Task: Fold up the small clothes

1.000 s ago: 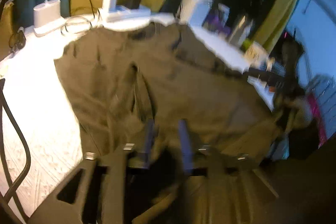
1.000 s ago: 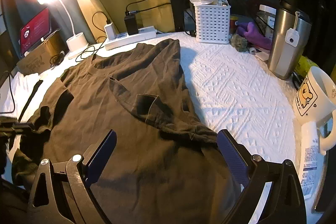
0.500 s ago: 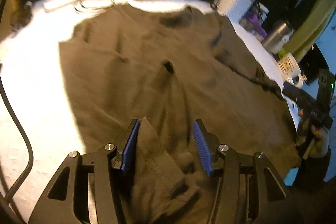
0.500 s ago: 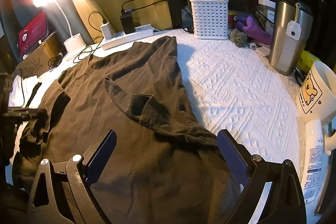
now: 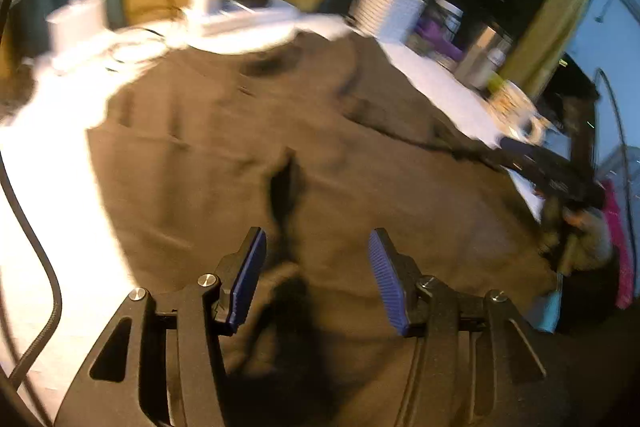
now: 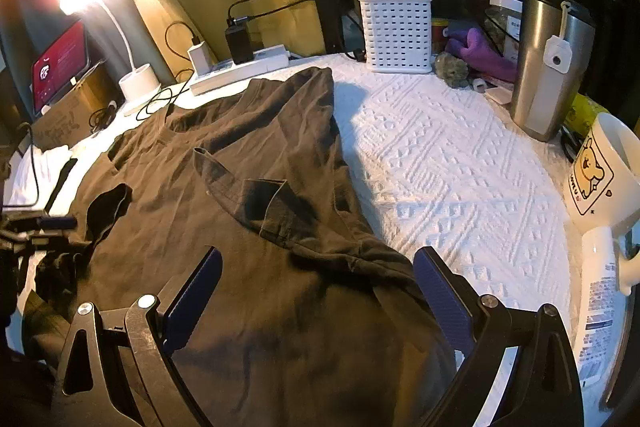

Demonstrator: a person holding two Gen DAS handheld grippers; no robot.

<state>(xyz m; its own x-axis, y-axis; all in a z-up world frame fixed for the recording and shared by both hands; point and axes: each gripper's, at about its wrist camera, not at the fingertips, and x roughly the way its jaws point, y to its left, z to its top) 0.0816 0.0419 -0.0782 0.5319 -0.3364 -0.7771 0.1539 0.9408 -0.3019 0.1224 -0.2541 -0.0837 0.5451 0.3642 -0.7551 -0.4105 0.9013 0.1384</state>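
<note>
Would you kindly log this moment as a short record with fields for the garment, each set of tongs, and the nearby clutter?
garment: dark T-shirt spread on the white textured cloth, one sleeve folded inward
left tongs: open, above the shirt, gripping nothing
right tongs: wide open over the hem
clutter: steel tumbler, bear mug, white basket, lamp
</note>
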